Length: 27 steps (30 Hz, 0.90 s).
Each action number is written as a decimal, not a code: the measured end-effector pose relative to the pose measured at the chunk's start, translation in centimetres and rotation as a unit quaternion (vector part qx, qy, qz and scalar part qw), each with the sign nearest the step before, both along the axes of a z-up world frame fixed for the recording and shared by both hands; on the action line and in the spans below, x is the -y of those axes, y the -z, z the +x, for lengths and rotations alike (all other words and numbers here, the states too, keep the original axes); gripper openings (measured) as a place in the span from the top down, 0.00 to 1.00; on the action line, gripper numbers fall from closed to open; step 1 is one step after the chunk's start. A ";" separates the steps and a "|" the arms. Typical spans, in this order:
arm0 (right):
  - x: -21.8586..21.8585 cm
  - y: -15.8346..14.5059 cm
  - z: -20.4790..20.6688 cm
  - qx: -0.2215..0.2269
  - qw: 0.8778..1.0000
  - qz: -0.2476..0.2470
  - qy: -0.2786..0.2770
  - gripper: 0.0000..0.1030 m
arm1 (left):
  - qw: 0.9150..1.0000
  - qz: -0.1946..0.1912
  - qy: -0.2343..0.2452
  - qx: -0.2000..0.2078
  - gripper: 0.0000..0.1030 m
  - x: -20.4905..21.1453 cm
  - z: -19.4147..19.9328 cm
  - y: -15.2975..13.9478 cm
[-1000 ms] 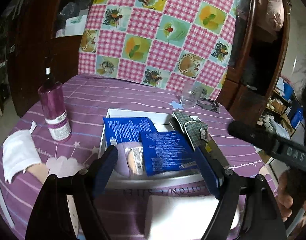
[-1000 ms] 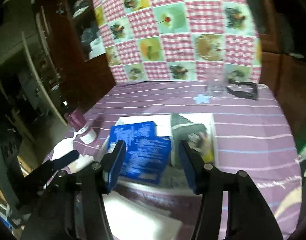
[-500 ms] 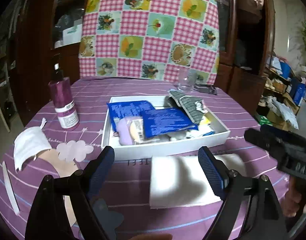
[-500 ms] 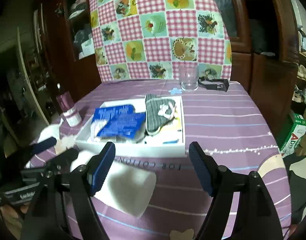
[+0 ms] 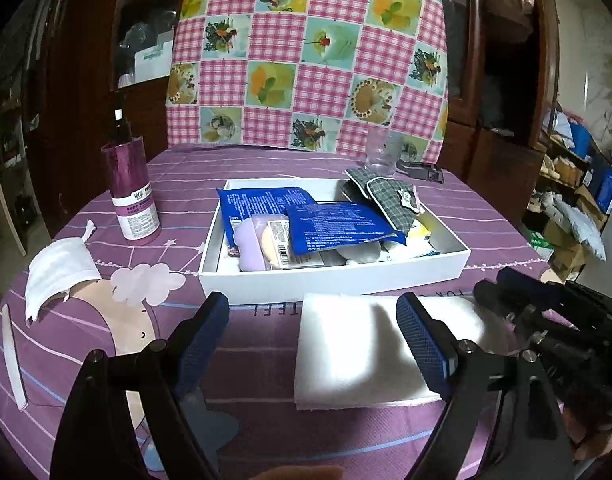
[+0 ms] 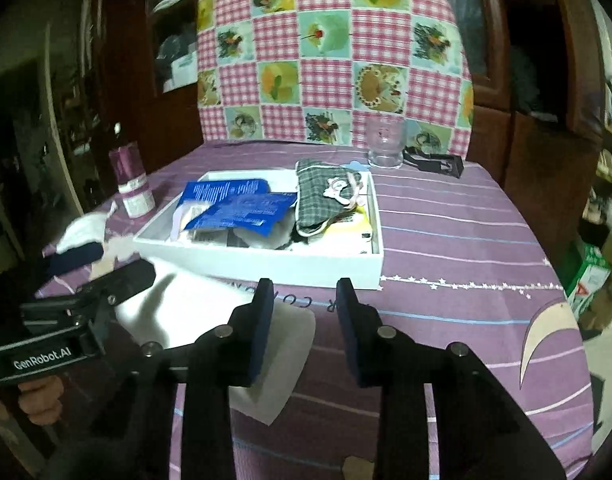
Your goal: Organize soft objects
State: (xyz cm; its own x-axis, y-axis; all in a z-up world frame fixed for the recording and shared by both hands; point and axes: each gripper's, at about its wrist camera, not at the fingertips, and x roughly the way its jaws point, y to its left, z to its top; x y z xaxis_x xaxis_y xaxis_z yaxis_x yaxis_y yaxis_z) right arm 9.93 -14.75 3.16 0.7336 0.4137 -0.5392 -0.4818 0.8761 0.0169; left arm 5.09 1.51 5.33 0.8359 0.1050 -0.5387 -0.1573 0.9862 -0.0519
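Nearest you, your left gripper (image 5: 312,330) hangs wide open and empty over the white folded cloth (image 5: 370,350), one jaw above its middle. Your right gripper (image 6: 304,316) has just been closing to a narrow gap at the cloth's right corner, nothing between the pads yet; likely lining up a pinch. Beyond, the white box (image 5: 334,274) already holds blue packets (image 5: 334,226) and a plaid pouch (image 5: 390,200), where this cloth probably belongs.
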 end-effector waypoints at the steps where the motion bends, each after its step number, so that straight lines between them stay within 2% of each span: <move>1: 0.0 -0.1 0.0 0.003 1.000 0.001 0.002 0.67 | 1.000 0.003 -0.001 0.001 0.16 0.1 0.0 0.1; 9: 0.4 -0.1 0.2 -0.011 1.000 0.013 0.002 0.67 | 1.000 0.025 0.003 -0.007 0.16 0.9 0.3 0.6; 27: 0.4 -0.1 0.2 -0.011 1.000 0.014 0.002 0.66 | 1.000 0.018 -0.003 -0.014 0.16 0.6 0.5 0.7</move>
State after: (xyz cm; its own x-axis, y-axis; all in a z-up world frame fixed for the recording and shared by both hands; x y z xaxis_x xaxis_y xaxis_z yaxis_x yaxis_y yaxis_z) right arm 10.16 -15.20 3.26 0.7227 0.4256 -0.5445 -0.4777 0.8770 0.0515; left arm 5.62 0.96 4.60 0.8199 0.1287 -0.5579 -0.1636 0.9864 -0.0128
